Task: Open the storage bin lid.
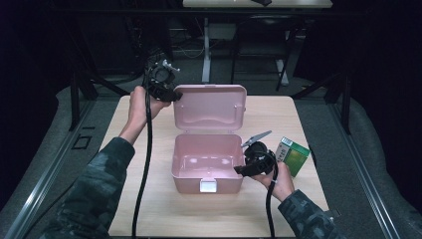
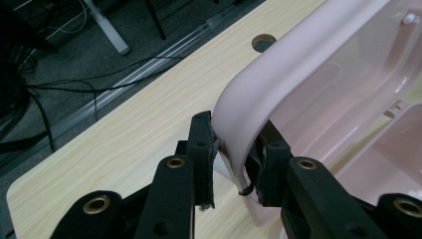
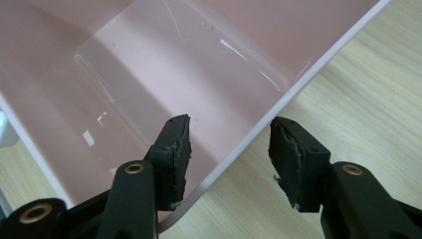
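Observation:
A pink plastic box (image 1: pixel 189 183) stands open in the middle of the wooden table, its lid (image 1: pixel 211 107) raised upright at the back. My left gripper (image 1: pixel 175 94) is at the lid's upper left corner. In the left gripper view its jaws (image 2: pixel 236 128) are shut on the lid's rounded rim (image 2: pixel 278 64), one pad on each side. My right gripper (image 1: pixel 240 171) is at the box's right wall. In the right gripper view it (image 3: pixel 230 124) stands open astride that wall's rim (image 3: pixel 278 99), one pad inside the box and one outside, with a gap at each pad.
A green and white carton (image 1: pixel 293 155) lies on the table just right of my right hand. A white latch (image 1: pixel 208 185) sits on the box's front wall. A round hole (image 2: pixel 263 42) is in the tabletop behind the lid. Bare wood (image 1: pixel 149 199) lies front left.

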